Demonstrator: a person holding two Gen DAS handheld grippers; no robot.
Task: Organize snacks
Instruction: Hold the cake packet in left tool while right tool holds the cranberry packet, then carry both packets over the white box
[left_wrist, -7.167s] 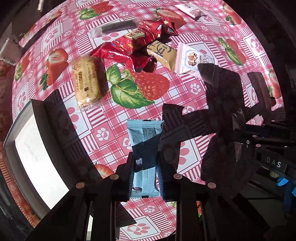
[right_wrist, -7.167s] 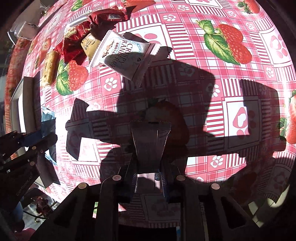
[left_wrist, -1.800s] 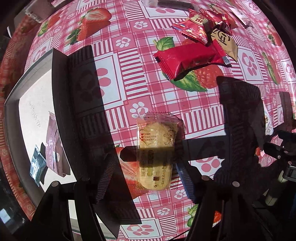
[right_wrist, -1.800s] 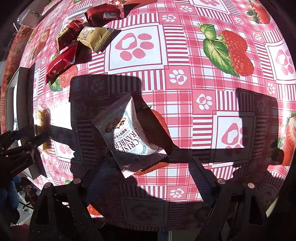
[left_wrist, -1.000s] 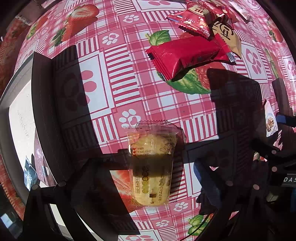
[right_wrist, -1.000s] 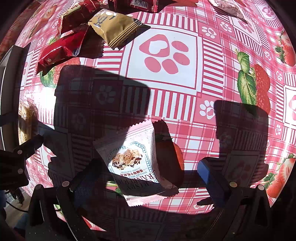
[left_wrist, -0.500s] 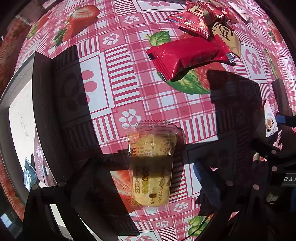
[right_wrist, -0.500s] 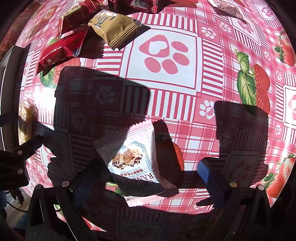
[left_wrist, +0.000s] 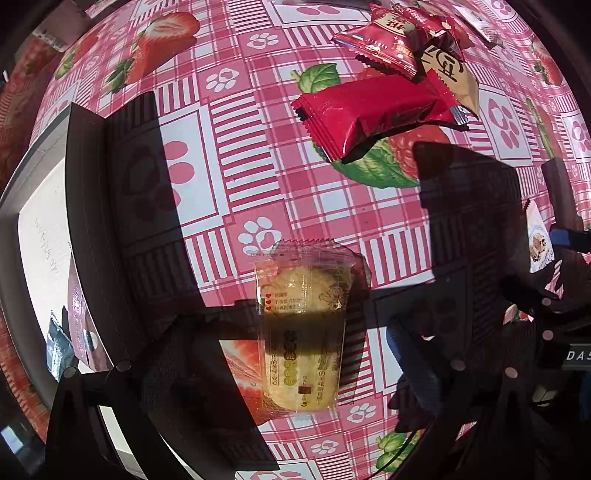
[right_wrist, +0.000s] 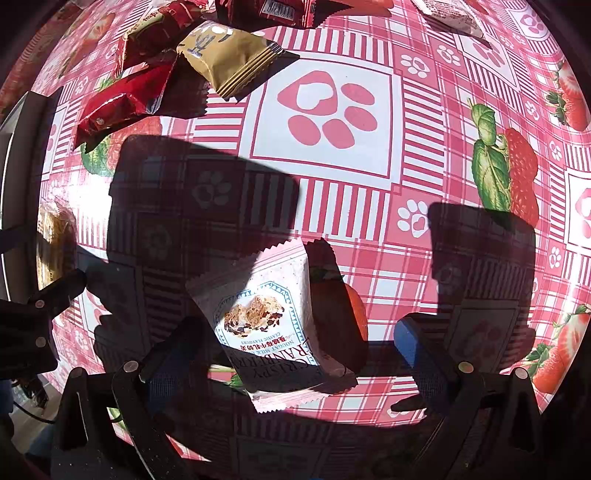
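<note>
A clear-wrapped yellow biscuit packet (left_wrist: 301, 332) lies on the strawberry tablecloth between the wide-apart fingers of my left gripper (left_wrist: 295, 354), which is open. A white cranberry nougat packet (right_wrist: 269, 325) lies flat between the spread fingers of my right gripper (right_wrist: 291, 350), also open. The grey box (left_wrist: 40, 229) at the left holds two packets, a purple one (left_wrist: 79, 332) and a dark one (left_wrist: 57, 349). More snacks lie farther off: a red packet (left_wrist: 369, 114), a second red one (left_wrist: 384, 51) and a gold one (right_wrist: 229, 55).
The right gripper shows at the right edge of the left wrist view (left_wrist: 546, 306), the left gripper at the left edge of the right wrist view (right_wrist: 33, 317). A white packet (right_wrist: 450, 14) lies at the far top. The tablecloth (right_wrist: 369, 206) is in hard sun with dark shadows.
Since seven seconds ago both grippers let go of dark packets, now in the box, and opened around new ones. Over the last second nothing has visibly moved.
</note>
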